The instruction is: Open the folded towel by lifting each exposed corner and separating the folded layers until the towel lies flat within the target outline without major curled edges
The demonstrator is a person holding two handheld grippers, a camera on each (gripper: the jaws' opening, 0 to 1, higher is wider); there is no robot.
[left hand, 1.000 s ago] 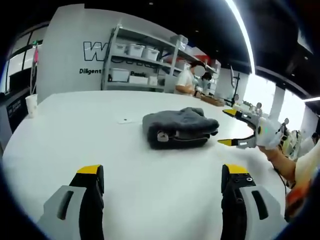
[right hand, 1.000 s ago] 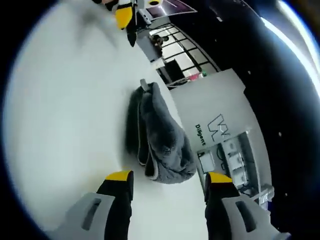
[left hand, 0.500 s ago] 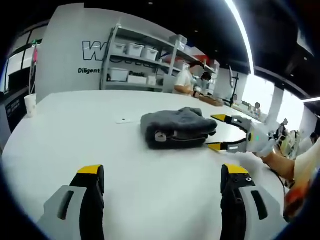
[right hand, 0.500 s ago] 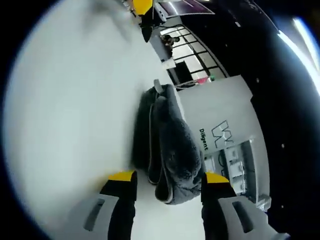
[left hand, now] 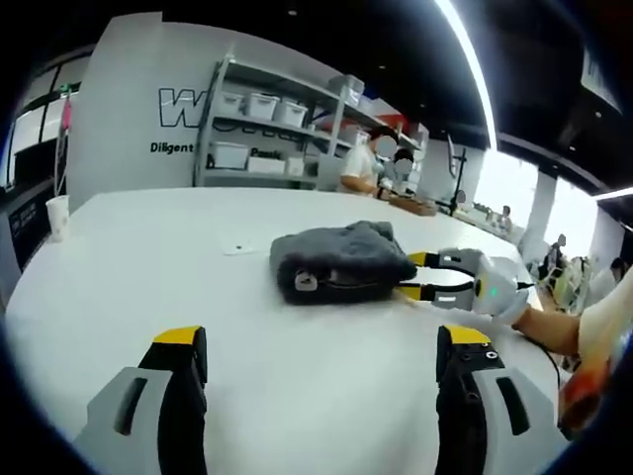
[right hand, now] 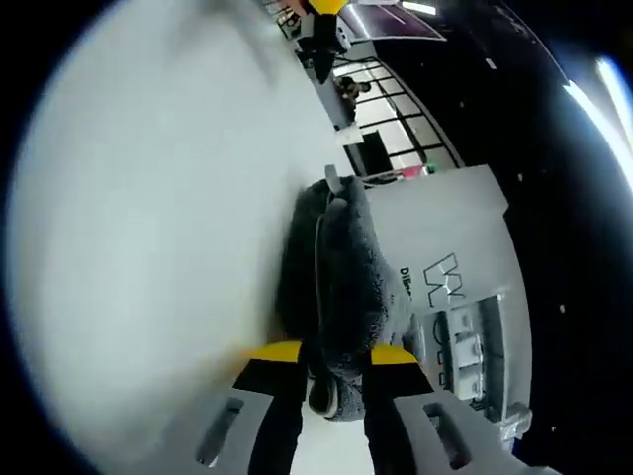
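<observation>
A dark grey folded towel (left hand: 336,262) lies on the white table (left hand: 148,267), its stacked layers and a small tag facing me. My left gripper (left hand: 323,341) is open and held well short of it, nothing between its jaws. My right gripper (left hand: 420,277) comes in from the right, held by a hand, with its yellow-tipped jaws around the towel's right end. In the right gripper view the towel (right hand: 341,267) runs away from me, and its near end fills the narrow gap between the jaws of the right gripper (right hand: 334,354). Near that view's top edge, a yellow tip of the left gripper (right hand: 324,8) shows.
A paper cup (left hand: 57,213) stands at the table's far left edge. A small flat scrap (left hand: 237,249) lies just beyond the towel. Behind the table are a shelf rack with bins (left hand: 262,129), a white wall with lettering, and a person (left hand: 361,163) at a bench.
The right gripper has moved in onto the towel's right end and its jaws have narrowed around it. The left gripper stays open and has hardly moved.
</observation>
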